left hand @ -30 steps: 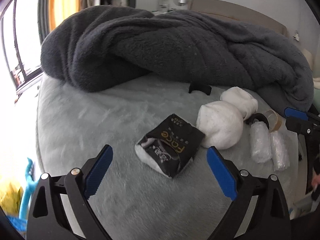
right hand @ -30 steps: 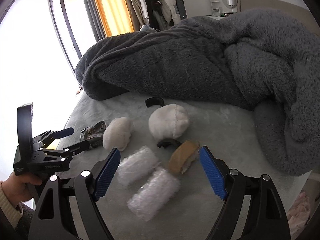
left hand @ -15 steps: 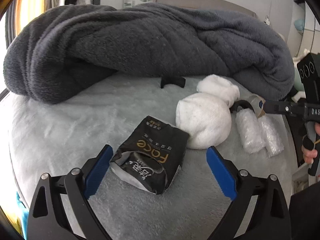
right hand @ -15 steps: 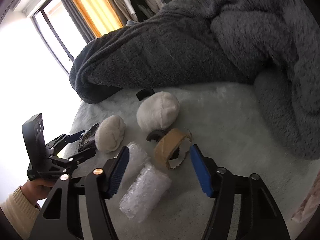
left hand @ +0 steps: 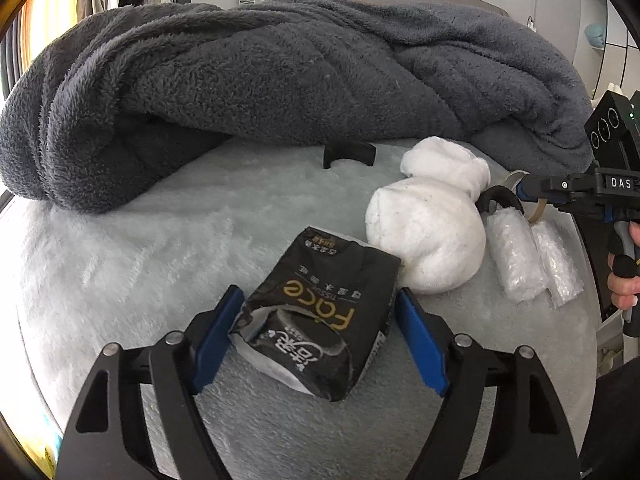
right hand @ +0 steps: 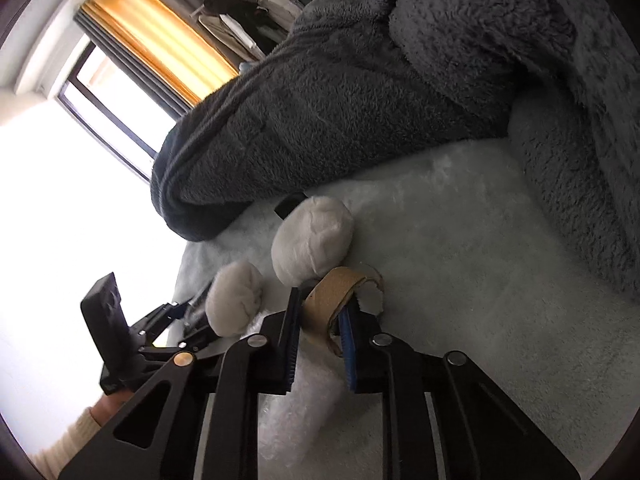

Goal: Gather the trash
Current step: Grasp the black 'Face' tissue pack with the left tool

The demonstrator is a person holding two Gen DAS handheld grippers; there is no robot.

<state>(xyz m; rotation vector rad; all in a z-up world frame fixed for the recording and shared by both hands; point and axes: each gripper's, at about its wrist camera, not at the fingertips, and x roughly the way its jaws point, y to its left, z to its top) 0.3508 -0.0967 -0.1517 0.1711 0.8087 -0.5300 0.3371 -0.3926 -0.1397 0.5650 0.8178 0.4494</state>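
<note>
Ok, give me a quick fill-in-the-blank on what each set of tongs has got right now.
1. The right tongs pinch a brown cardboard ____.
2. The left tongs straddle a ____ tissue packet.
3. Both white fabric balls lie on the ____ bed cover.

Missing: ring; black; pale

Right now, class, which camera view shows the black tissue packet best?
The left wrist view: the black tissue packet fills the middle, print readable. In the right wrist view it is all but hidden behind a white bundle.
</note>
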